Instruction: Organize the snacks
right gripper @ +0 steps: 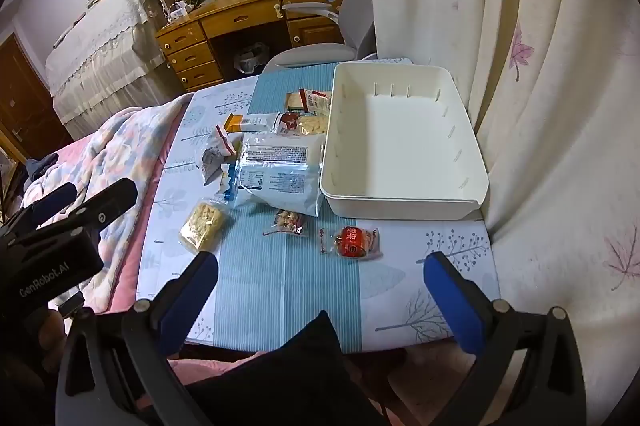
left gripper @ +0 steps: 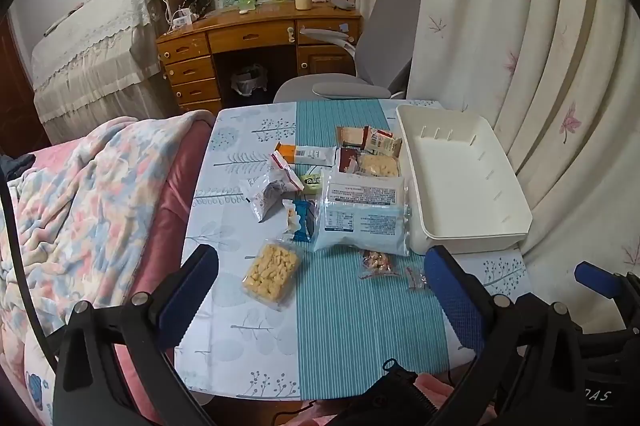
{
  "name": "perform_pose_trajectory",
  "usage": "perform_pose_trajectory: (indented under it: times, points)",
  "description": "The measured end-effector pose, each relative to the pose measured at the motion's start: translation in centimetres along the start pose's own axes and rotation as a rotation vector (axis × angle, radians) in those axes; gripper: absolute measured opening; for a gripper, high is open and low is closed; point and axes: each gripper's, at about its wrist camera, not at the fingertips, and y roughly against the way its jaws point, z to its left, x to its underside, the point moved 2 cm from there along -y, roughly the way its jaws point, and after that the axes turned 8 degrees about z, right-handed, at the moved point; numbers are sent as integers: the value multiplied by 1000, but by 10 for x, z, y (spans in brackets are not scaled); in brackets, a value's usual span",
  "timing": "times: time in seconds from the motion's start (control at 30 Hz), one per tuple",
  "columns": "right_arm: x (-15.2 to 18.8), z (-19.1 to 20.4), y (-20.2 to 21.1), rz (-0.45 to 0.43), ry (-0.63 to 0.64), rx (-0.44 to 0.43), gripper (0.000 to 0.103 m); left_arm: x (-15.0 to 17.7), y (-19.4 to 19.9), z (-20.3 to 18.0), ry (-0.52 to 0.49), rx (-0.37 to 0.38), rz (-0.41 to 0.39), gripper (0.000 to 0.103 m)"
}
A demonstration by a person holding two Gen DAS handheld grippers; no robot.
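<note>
Several snack packets lie on a small table with a blue-and-white cloth (left gripper: 340, 326). A large pale blue bag (left gripper: 362, 216) lies in the middle, and a clear pack of yellow puffs (left gripper: 270, 272) sits nearer me. A red round snack in clear wrap (right gripper: 352, 241) and a small nut packet (right gripper: 289, 220) lie close to the front. An empty white bin (right gripper: 400, 146) stands at the right, also seen as the white bin (left gripper: 460, 178). My left gripper (left gripper: 320, 298) hangs open above the near table edge. My right gripper (right gripper: 320, 302) is open too, nothing between its fingers.
A bed with a flowered blanket (left gripper: 80, 206) borders the table's left side. A grey office chair (left gripper: 360, 66) and a wooden desk (left gripper: 248, 38) stand behind it. A cream curtain (right gripper: 560, 106) hangs close along the right, behind the bin.
</note>
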Motion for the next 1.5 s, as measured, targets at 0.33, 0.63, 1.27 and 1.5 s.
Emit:
perform_pose_trajectory:
  times: [0.33, 0.63, 1.27, 1.5]
  points:
    - [-5, -3, -5, 8, -2, 8, 103, 3, -5, 6, 1, 3, 10, 102]
    - [-5, -4, -12, 17, -2, 6, 103, 0, -9, 8, 10, -2, 19, 101]
    - [-13, -16, -25, 66, 18, -30, 103, 7, -13, 1, 28, -33, 51, 98]
    - [-13, -25, -29, 87, 24, -57, 103, 7, -14, -9, 38, -49, 75, 98]
